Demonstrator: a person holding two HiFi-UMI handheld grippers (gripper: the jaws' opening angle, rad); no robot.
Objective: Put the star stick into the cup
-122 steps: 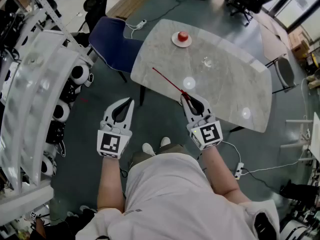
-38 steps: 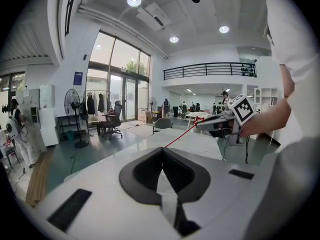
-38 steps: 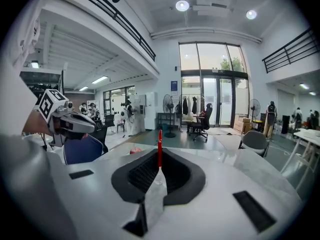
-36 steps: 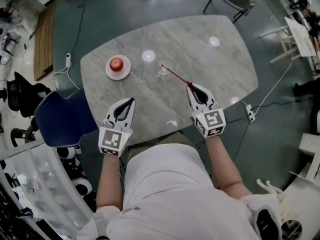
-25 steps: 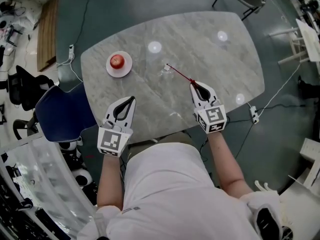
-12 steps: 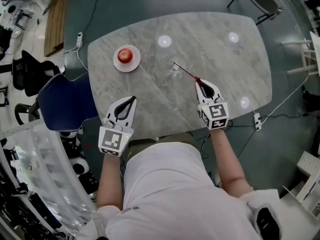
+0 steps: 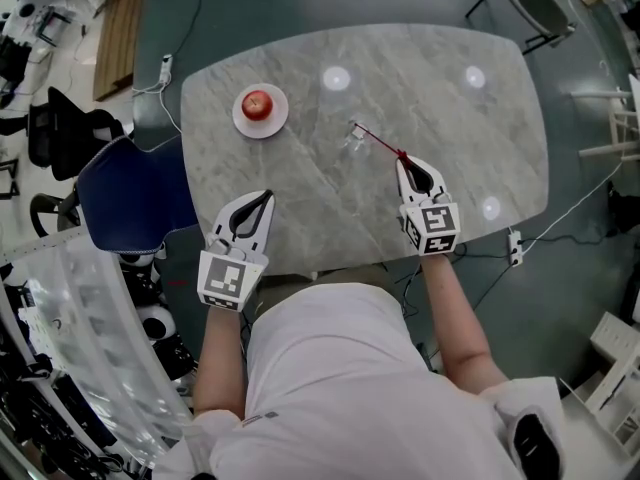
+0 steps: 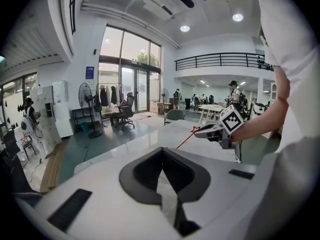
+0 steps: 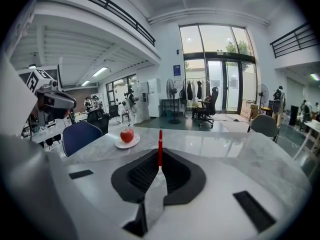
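Note:
The star stick (image 7: 380, 141) is a thin red rod. My right gripper (image 7: 404, 158) is shut on its near end, over the marble table (image 7: 450, 98). Its far tip reaches the small clear cup (image 7: 352, 139) standing mid-table; whether the tip is inside the rim is unclear. In the right gripper view the star stick (image 9: 160, 146) rises from between the closed jaws of my right gripper (image 9: 159, 170). My left gripper (image 7: 263, 199) is shut and empty at the table's near edge. The left gripper view shows my right gripper (image 8: 207, 130) holding out the star stick (image 8: 186, 139).
A red apple (image 7: 258, 103) lies on a white plate (image 7: 243, 120) at the table's far left; the apple (image 9: 127, 134) also shows in the right gripper view. A blue chair (image 7: 130, 193) stands left of the table. Cables and a power strip (image 7: 166, 65) lie on the floor.
Since 4.9 s ago the table has swung square in front of me and the stick's tip has reached the cup. Over the last second both grippers have hardly moved.

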